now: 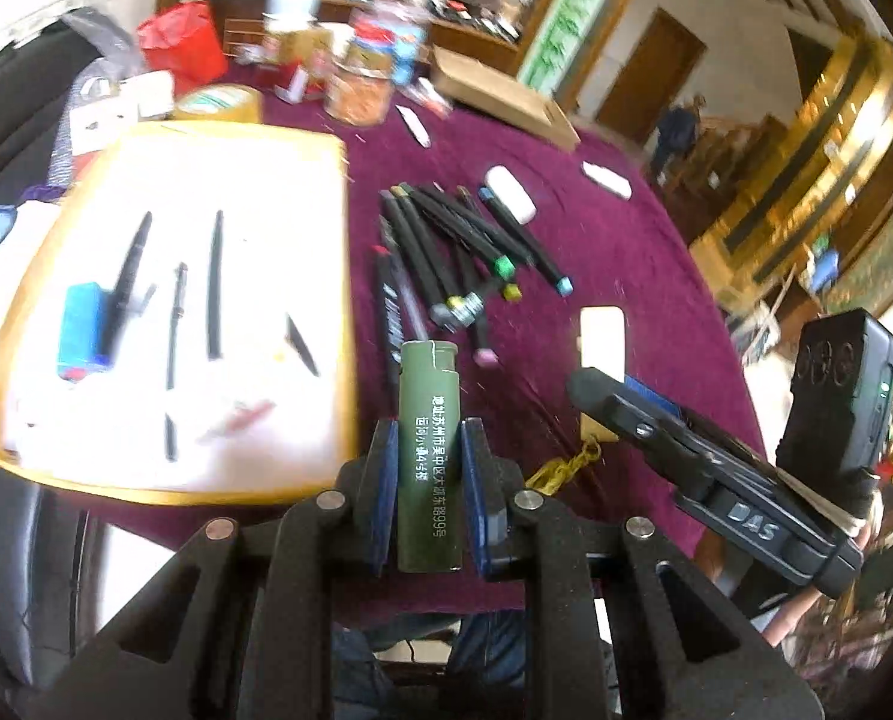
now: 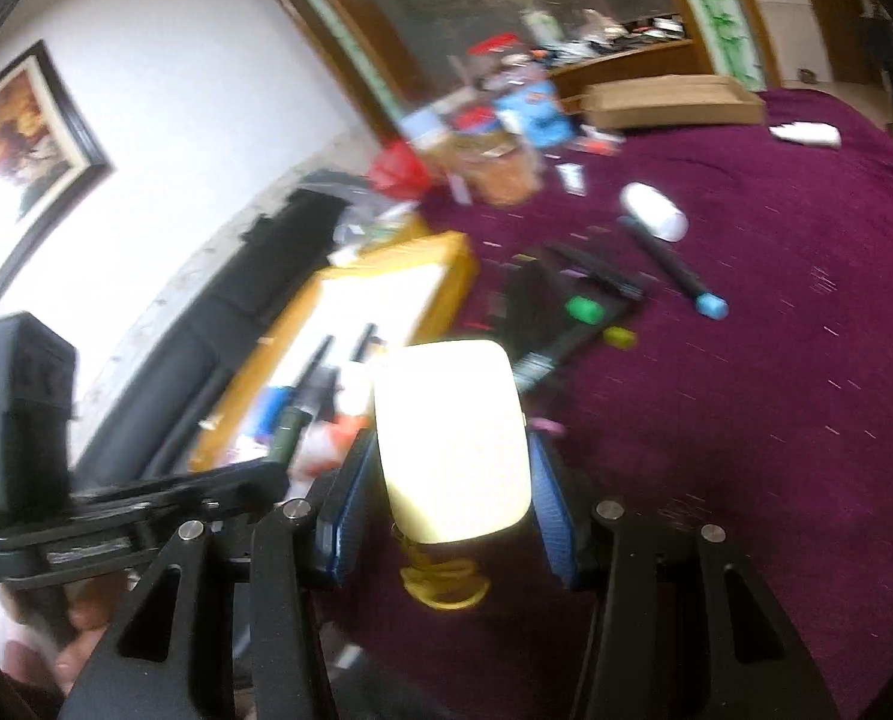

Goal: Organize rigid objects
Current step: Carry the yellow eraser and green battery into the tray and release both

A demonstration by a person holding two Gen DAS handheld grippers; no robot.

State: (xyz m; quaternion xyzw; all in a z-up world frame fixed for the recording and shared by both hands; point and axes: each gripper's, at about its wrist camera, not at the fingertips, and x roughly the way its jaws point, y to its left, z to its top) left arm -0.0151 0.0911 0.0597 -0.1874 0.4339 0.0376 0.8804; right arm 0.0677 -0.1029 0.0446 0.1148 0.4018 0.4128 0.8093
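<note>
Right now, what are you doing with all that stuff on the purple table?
A person is tidying up with two tongs. The left tongs hold a green lighter, and the right tongs hold a pale flat block with a yellow tassel. A pile of markers still waits on the tablecloth beside the yellow tray, which already holds some pens.
</note>
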